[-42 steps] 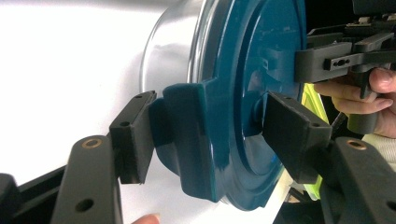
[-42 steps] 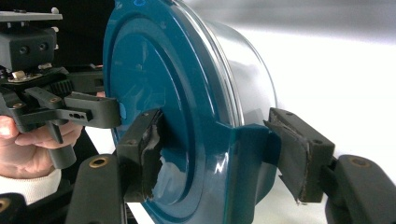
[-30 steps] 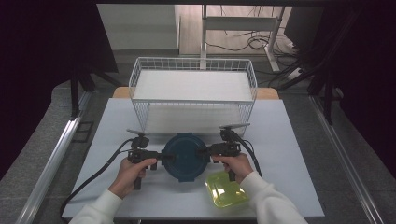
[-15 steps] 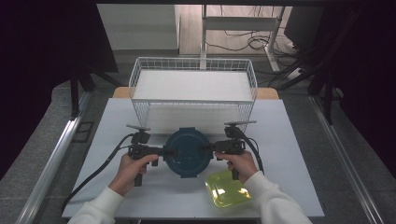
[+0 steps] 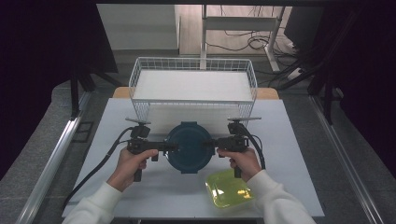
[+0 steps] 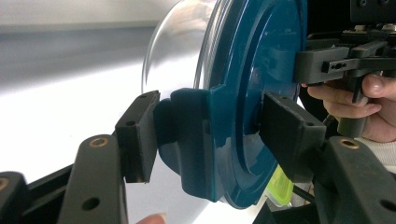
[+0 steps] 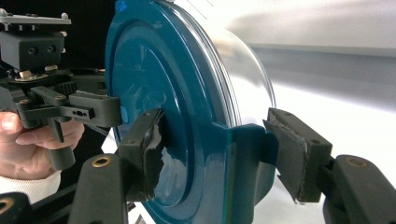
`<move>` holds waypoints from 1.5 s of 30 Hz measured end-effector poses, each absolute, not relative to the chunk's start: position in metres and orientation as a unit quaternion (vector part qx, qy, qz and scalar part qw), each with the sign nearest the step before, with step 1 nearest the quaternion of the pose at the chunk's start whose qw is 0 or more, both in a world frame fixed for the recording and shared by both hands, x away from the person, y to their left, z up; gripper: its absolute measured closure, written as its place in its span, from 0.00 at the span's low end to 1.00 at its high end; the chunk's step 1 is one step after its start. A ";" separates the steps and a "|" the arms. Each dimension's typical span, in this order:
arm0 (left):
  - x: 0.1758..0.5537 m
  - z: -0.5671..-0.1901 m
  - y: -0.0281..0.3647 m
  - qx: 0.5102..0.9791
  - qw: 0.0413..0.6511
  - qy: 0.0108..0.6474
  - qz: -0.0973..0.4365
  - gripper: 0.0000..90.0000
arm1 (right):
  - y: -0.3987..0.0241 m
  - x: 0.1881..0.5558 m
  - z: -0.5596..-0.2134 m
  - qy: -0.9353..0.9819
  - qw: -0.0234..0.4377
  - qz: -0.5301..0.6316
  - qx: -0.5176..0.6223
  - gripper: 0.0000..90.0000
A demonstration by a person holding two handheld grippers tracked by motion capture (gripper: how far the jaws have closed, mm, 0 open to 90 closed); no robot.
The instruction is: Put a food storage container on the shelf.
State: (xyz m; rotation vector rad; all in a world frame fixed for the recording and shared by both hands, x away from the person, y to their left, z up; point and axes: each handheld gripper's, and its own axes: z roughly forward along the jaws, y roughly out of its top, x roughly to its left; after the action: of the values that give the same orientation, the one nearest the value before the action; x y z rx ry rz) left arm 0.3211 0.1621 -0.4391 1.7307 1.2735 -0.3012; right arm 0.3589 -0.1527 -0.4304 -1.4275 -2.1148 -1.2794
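Both grippers clamp one round container (image 5: pixel 189 146), a clear bowl under a dark blue lid, from opposite sides. The left gripper (image 5: pixel 172 146) has its jaws pinching the lid's side tab, one pad on the lid's top and one under the tab, as the left gripper view shows (image 6: pixel 205 135); the right gripper (image 5: pixel 208 143) does the same on the far tab, its jaws closed on it in the right gripper view (image 7: pixel 215 154). Compared with a second ago, the container sits a little further from the near edge of the surface (image 5: pixel 289 140) in the high view, closer to the wire basket (image 5: pixel 194 65), and it looks larger there, which suggests it has been lifted off the surface; both hands have moved with it and the grip looks unchanged. It now hangs over the middle of the surface, between the two hands, just short of the basket's near wall. A yellow-green container (image 5: pixel 230 188) lies untouched near the surface's near edge, by the right forearm. My reading is that the lift is under way and the container is headed for the basket, which stands at the far edge and looks empty. The load hangs from the lid tabs alone, so the two hands have to rise evenly or the bowl could tilt or come loose from the lid.
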 end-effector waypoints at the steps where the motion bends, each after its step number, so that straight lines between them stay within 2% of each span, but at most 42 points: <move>1: 0.321 -0.434 0.162 0.706 0.468 0.518 -0.119 0.44 | -0.153 0.359 -0.426 -0.734 0.139 -0.446 -0.493 0.43; 28: 0.328 -0.372 0.154 0.711 0.492 0.495 -0.085 0.45 | -0.161 0.359 -0.366 -0.729 0.101 -0.481 -0.476 0.43; 45: 0.345 -0.328 0.151 0.726 0.494 0.474 -0.054 0.45 | -0.165 0.371 -0.331 -0.720 0.089 -0.507 -0.466 0.43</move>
State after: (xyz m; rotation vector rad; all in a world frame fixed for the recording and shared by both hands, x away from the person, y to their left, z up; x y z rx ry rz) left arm 0.3450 0.1506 -0.3279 1.7607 1.1501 -0.1321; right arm 0.3714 -0.1649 -0.3315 -1.3863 -2.1407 -1.5076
